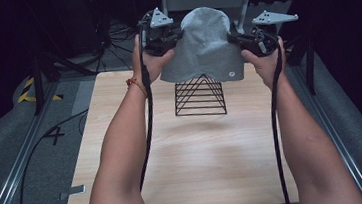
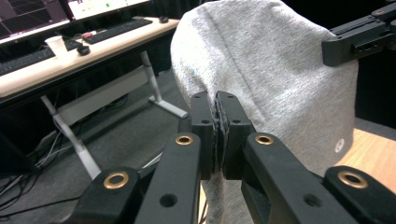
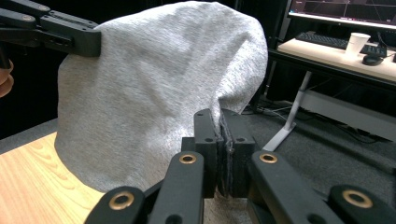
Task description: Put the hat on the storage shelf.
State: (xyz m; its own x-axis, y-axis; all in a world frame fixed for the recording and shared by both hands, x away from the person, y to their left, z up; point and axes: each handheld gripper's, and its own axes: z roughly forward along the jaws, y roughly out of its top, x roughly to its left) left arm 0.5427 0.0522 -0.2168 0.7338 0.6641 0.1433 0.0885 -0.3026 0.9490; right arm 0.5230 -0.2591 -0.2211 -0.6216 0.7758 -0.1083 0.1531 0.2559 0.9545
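Holding a grey knit garment (image 1: 203,44) up in the air above the far end of the wooden table (image 1: 194,161), I have one edge pinched on each side. My left gripper (image 2: 217,133) is clamped tight on its left edge, my right gripper (image 3: 219,149) clamped tight on its right edge, so the cloth hangs rounded between them. Its lower hem drapes over the peak of a black wire rack (image 1: 200,100) standing on the tabletop.

Black claws (image 2: 219,135), brass rivets, orange wrist bracelet (image 1: 137,84).
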